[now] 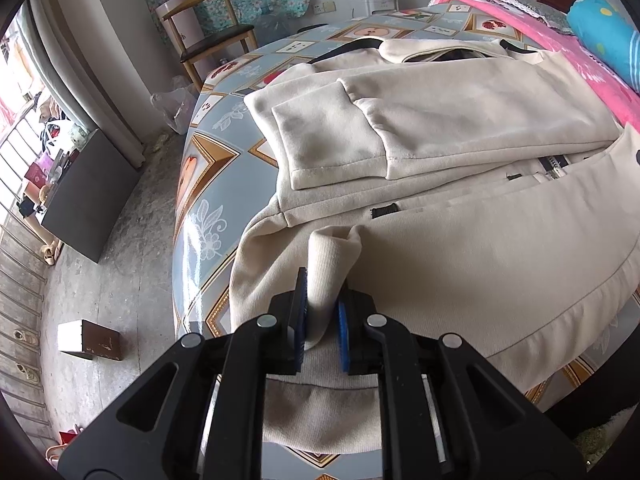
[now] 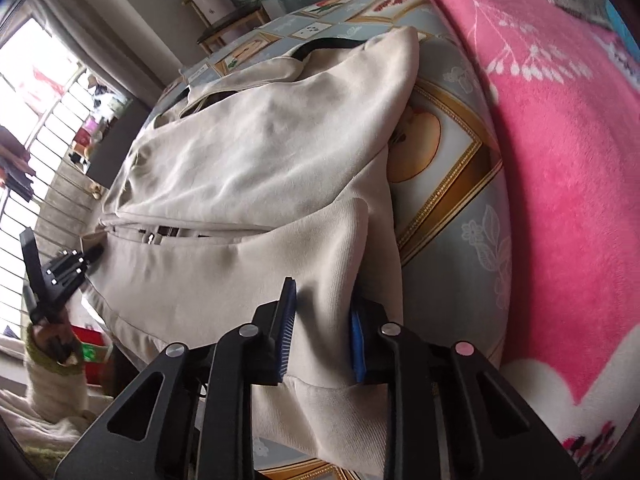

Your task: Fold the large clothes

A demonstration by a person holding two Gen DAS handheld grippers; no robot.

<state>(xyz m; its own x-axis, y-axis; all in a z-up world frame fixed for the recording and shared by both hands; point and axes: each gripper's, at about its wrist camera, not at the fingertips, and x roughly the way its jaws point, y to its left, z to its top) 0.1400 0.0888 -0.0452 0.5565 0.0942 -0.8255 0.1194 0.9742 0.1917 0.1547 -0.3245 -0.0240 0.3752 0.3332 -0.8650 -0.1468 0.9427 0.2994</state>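
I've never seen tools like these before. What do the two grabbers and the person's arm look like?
Both the left gripper and the right gripper are matte black frames of angular linkage bars with triangular cut-outs and round silver pivot pins. Each finger ends in a ribbed blue pad. No cables show. The person's sleeve is cream and fuzzy, with a green knitted cuff.

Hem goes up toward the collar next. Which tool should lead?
Probably neither: left tool and right tool each pinch a fold of the jacket hem, so lift both together.
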